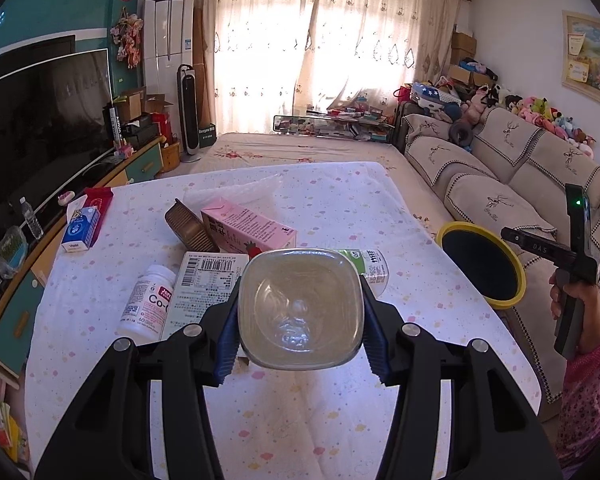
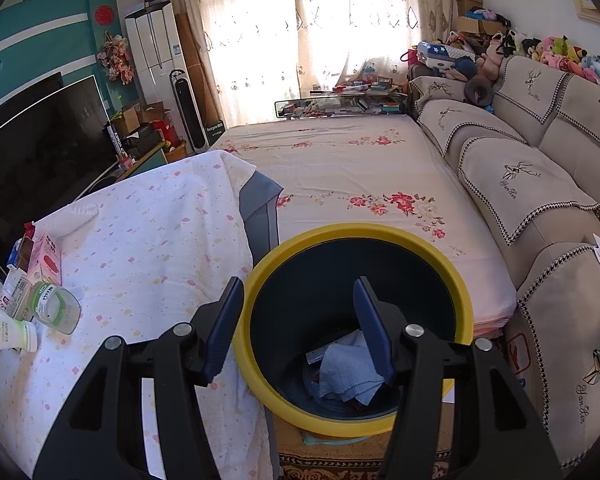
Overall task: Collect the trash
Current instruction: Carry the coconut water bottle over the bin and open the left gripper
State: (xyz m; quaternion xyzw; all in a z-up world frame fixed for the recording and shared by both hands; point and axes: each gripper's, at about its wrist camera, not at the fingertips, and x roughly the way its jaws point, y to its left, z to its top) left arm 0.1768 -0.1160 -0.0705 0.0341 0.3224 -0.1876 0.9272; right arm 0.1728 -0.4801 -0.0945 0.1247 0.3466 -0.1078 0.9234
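My left gripper [image 1: 298, 322] is shut on a clear plastic bottle [image 1: 298, 308], held above the table with its square base facing the camera. Just behind it a green-and-white labelled bottle [image 1: 374, 268] pokes out on the right. Trash lies on the table beyond: a pink carton [image 1: 248, 228], a white pill bottle [image 1: 148, 304], a barcode box [image 1: 208, 280] and a brown tray [image 1: 192, 228]. My right gripper [image 2: 296, 328] stands open and empty over the yellow-rimmed bin [image 2: 260, 368], which holds crumpled tissue [image 2: 346, 372]. A hand holds the right gripper [image 1: 572, 260] beside the bin [image 1: 516, 280].
The table wears a white dotted cloth [image 1: 300, 420] [image 2: 140, 260]. A blue-and-white pack [image 1: 80, 228] lies at its left edge. A clear green-labelled bottle [image 2: 58, 308] and a white bottle [image 2: 4, 332] show at the left. A TV [image 1: 40, 128] stands left, a sofa [image 2: 520, 168] right, a flowered bed [image 2: 340, 168] beyond.
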